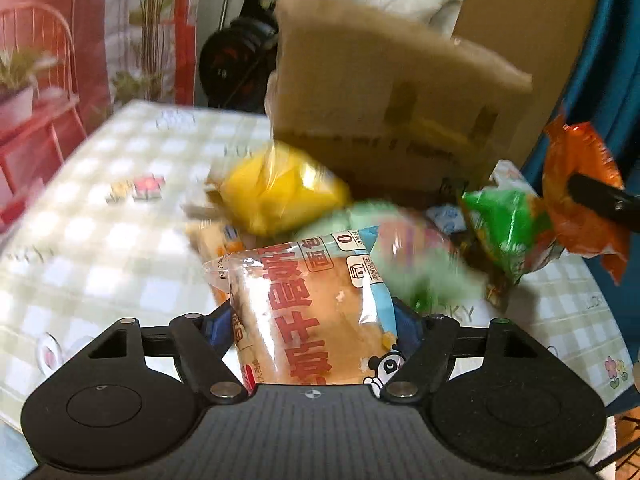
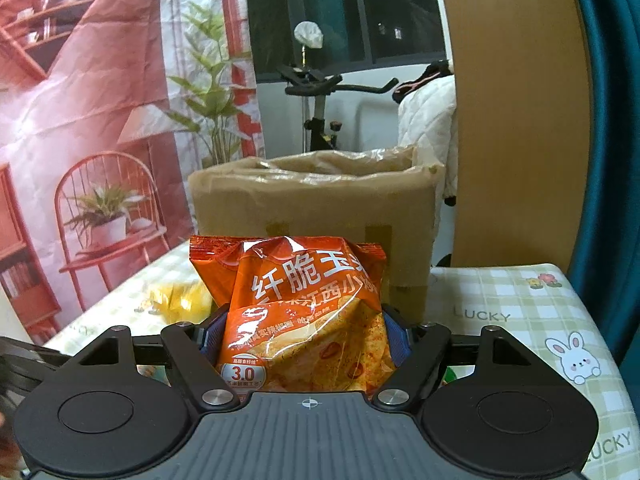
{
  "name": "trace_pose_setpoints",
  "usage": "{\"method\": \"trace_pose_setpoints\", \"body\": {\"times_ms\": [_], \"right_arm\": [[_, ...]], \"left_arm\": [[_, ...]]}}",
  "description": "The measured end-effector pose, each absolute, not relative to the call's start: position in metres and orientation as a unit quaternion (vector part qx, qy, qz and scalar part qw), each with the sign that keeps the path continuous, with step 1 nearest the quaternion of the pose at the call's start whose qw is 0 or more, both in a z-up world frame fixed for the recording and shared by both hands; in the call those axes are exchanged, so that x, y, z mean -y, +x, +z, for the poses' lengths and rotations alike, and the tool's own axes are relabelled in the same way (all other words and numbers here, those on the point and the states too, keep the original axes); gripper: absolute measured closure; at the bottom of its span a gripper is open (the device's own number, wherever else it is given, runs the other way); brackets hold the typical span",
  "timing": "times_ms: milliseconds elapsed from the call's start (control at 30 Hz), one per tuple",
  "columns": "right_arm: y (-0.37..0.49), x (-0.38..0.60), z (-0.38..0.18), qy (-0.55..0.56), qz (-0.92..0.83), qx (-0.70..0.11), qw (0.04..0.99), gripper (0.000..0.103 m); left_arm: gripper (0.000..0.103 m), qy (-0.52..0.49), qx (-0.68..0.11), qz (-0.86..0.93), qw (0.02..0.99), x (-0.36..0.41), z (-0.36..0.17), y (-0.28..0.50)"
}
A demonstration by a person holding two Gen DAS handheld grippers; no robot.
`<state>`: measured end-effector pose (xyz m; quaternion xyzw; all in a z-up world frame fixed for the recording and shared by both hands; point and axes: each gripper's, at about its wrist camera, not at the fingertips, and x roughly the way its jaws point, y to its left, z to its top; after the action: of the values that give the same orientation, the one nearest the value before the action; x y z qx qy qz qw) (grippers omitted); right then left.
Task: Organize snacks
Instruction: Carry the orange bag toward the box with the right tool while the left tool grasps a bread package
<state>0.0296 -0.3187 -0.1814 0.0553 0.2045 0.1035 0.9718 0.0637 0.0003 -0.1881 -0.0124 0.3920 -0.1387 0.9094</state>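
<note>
My left gripper (image 1: 312,322) is shut on a clear bread packet (image 1: 304,280) with red lettering, held above the table with its blue pads pressing both sides. Beyond it a blurred pile of snacks lies in front of a cardboard box (image 1: 380,92): a yellow packet (image 1: 276,188), a pale green one (image 1: 420,268) and a bright green bag (image 1: 508,224). My right gripper (image 2: 304,336) is shut on an orange chip bag (image 2: 304,288), held upright just in front of the open-topped box (image 2: 312,200). That orange bag (image 1: 580,184) also shows at the right edge of the left wrist view.
A green-and-white checked cloth (image 2: 520,320) covers the table. A tall wooden board (image 2: 508,120) stands to the right of the box, with a teal curtain (image 2: 616,160) beside it. A red printed backdrop (image 2: 80,100) hangs on the left and an exercise bike (image 2: 320,100) stands behind.
</note>
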Motion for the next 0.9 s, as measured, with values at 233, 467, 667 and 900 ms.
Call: {"method": "trace_pose_setpoints", "body": {"times_ms": [233, 467, 667, 900], "right_arm": [[0.035, 0.323, -0.16, 0.051, 0.104, -0.182, 0.977, 0.032], [0.053, 0.331, -0.127, 0.046, 0.105, -0.142, 0.983, 0.032], [0.094, 0.339, -0.101, 0.014, 0.095, -0.098, 0.991, 0.031], [0.174, 0.34, -0.084, -0.013, 0.081, -0.076, 0.994, 0.031]], "left_arm": [[0.025, -0.009, -0.339, -0.131, 0.932, -0.014, -0.152, 0.061], [0.025, 0.0, -0.285, -0.136, 0.949, -0.005, -0.107, 0.084], [0.025, 0.011, -0.249, -0.153, 0.956, 0.018, -0.077, 0.129], [0.025, 0.014, -0.23, -0.17, 0.958, 0.053, -0.052, 0.199]]}}
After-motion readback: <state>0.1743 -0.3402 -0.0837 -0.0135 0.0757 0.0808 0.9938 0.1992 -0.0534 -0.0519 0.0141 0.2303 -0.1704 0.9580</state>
